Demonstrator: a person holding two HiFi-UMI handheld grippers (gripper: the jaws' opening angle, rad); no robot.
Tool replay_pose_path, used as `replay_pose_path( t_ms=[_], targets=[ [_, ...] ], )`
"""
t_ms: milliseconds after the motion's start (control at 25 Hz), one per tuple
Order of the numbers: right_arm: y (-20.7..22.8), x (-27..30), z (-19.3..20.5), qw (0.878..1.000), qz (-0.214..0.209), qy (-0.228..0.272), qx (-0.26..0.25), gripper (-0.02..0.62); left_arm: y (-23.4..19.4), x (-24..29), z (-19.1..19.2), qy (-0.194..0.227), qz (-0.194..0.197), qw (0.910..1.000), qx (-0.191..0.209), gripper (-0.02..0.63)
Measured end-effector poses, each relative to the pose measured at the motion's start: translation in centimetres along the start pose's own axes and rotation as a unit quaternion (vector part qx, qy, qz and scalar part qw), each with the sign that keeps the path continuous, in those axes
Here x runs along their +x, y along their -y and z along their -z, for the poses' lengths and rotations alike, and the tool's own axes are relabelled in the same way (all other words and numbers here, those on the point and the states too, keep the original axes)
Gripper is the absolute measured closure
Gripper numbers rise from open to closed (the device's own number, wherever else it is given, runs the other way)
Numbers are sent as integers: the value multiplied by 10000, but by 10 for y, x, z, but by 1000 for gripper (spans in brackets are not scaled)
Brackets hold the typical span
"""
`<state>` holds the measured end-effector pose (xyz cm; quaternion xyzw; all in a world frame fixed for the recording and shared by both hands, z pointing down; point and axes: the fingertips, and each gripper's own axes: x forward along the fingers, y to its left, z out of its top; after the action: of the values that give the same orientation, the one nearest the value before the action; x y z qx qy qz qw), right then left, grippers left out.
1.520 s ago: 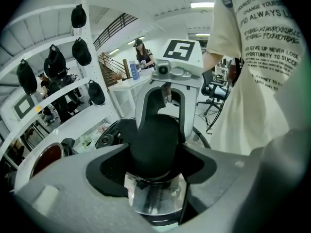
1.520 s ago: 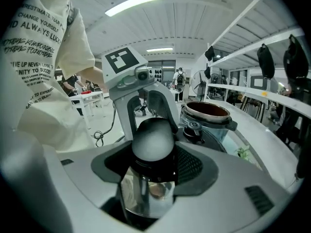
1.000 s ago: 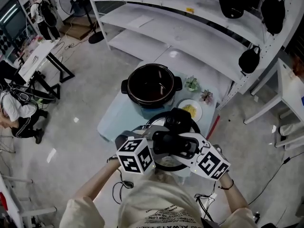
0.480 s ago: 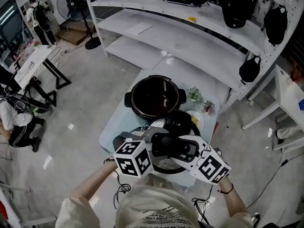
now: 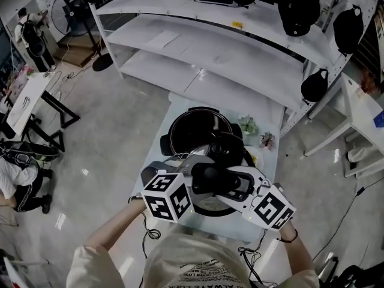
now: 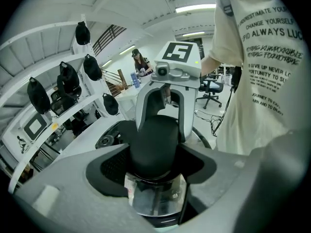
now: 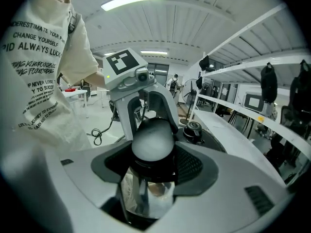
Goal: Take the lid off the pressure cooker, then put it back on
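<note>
The black pressure cooker pot [image 5: 187,131] stands open on a small pale table [image 5: 157,161]. I hold its lid [image 5: 211,207] by the black handle [image 5: 217,182], just over the pot's near rim. My left gripper [image 5: 195,176] is shut on the handle's left end and my right gripper [image 5: 245,188] on its right end. In the left gripper view the handle [image 6: 154,144] fills the jaws, with the right gripper's fingers [image 6: 182,111] clasping its far end. The right gripper view shows the handle [image 7: 152,139] the same way, and the lid's valve [image 7: 193,128] beyond it.
A plate of food [image 5: 257,156] and two small potted plants [image 5: 246,125] [image 5: 266,139] sit on the table right of the pot. White shelving [image 5: 240,47] with hanging black bags [image 5: 314,84] stands behind. Cables [image 5: 150,233] lie on the floor by my feet.
Both grippers have carried the lid away from me toward the pot. It now overlaps the pot's near rim and hides most of the plate.
</note>
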<state>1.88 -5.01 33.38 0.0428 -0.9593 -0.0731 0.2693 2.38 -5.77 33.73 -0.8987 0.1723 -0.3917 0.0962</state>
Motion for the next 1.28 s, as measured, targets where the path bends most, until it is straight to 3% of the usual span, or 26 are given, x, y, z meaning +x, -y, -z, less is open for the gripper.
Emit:
replay_pose_path(
  t_ms=[840,1280],
  targets=[
    [68,62,-31,9979,350,-112,536,325,-82,-18,47,306,601,9974,243,299],
    [110,75,-28,9981,-80,-22,614,325,-123,-5,56,188,631,9977,-135,299]
  ],
)
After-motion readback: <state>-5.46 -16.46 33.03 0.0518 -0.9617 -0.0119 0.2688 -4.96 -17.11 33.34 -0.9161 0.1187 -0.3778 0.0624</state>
